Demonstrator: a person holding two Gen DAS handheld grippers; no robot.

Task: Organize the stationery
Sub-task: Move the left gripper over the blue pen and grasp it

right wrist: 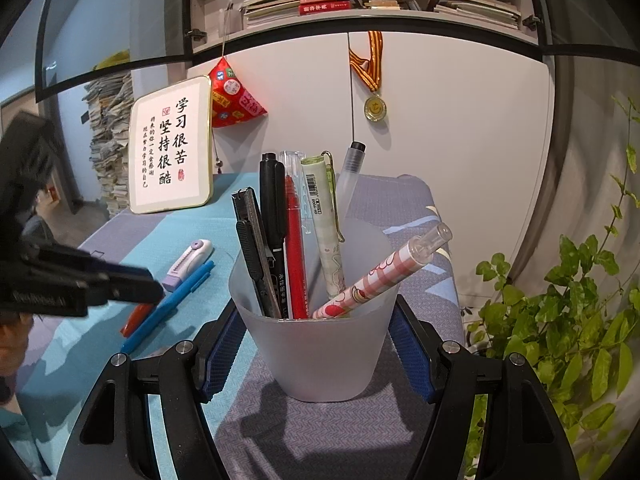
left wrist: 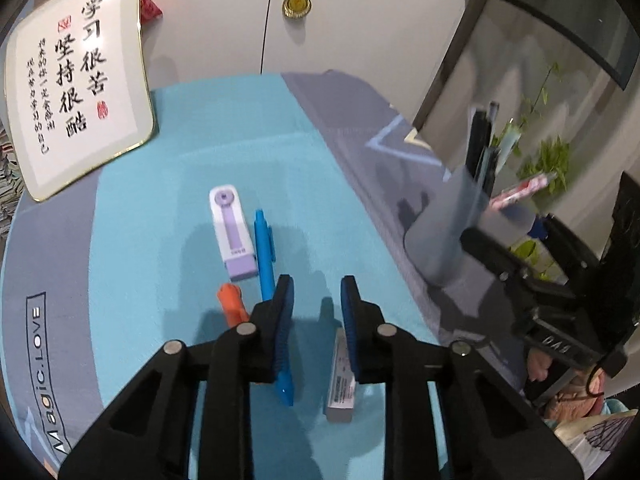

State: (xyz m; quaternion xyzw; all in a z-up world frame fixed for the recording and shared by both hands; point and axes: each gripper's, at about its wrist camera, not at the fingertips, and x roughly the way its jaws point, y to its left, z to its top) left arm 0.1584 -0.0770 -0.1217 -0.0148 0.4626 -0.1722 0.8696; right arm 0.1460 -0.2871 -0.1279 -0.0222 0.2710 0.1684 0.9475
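My right gripper (right wrist: 316, 354) is shut on a frosted plastic cup (right wrist: 320, 352) that holds several pens, with a pad on each side of it. The cup also shows in the left wrist view (left wrist: 444, 232), blurred. My left gripper (left wrist: 317, 320) is open and empty, low over the blue mat. A blue pen (left wrist: 266, 256) runs under its left finger. A purple and white utility knife (left wrist: 234, 232) lies beside the pen, an orange pen (left wrist: 231, 304) lies to the left, and a white eraser (left wrist: 340, 384) lies under the right finger.
A framed calligraphy board (left wrist: 80, 80) leans at the back left of the mat. A medal (left wrist: 297, 3) hangs on the white cabinet. A green plant (right wrist: 568, 320) stands to the right of the cup. Shelves of books (right wrist: 340, 0) are above.
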